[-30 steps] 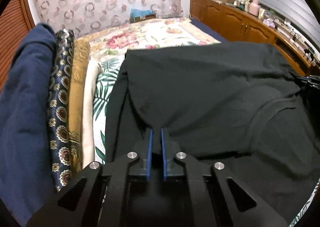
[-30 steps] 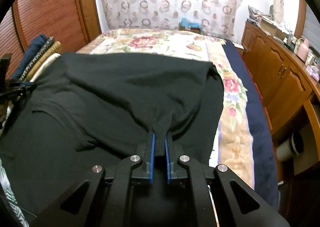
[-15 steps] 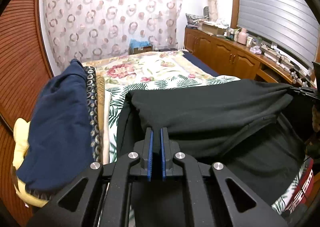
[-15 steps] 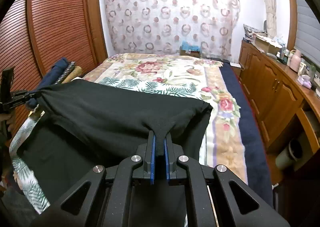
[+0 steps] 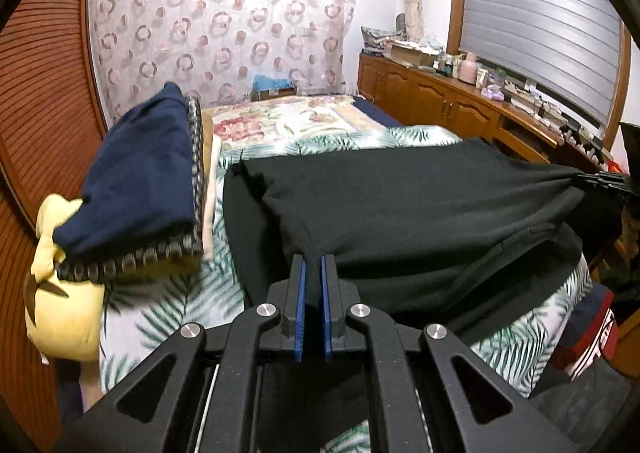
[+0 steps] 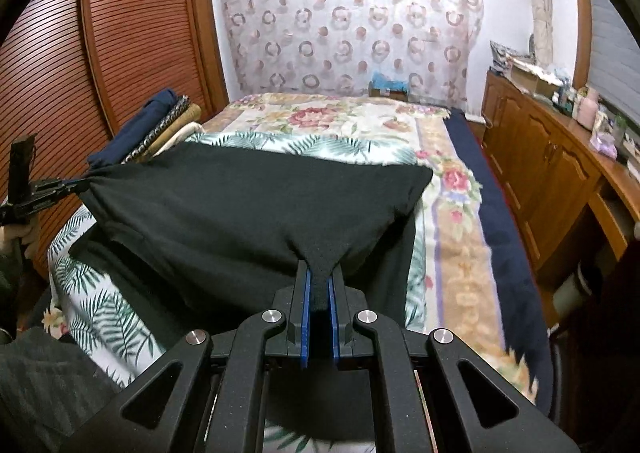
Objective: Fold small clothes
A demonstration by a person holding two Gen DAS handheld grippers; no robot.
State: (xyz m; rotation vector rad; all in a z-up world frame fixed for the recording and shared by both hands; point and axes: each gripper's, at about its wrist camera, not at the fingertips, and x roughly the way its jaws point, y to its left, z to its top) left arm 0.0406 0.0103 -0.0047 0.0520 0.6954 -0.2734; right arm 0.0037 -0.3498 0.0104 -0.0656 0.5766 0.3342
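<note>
Garment [image 5: 420, 213] (black, doubled over) hangs taut between our left gripper [image 5: 313, 273] and right gripper [image 6: 319, 281], each clamped on a corner.

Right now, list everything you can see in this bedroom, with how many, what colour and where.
Black garment: one, black, stretched over the near end of the bed.
Bed cover: one, floral and palm-leaf print, on the bed.
Folded clothes stack: one, navy on top, on the bed's left edge.
Plush toy: one, yellow, below the stack.
Curtain: one, pink circles, far wall.
Wooden cabinet: one, brown, right wall, cluttered top.
Louvred doors: brown, left wall.
Left gripper: black, shut on the garment.
Right gripper: black, shut on the garment.
</note>
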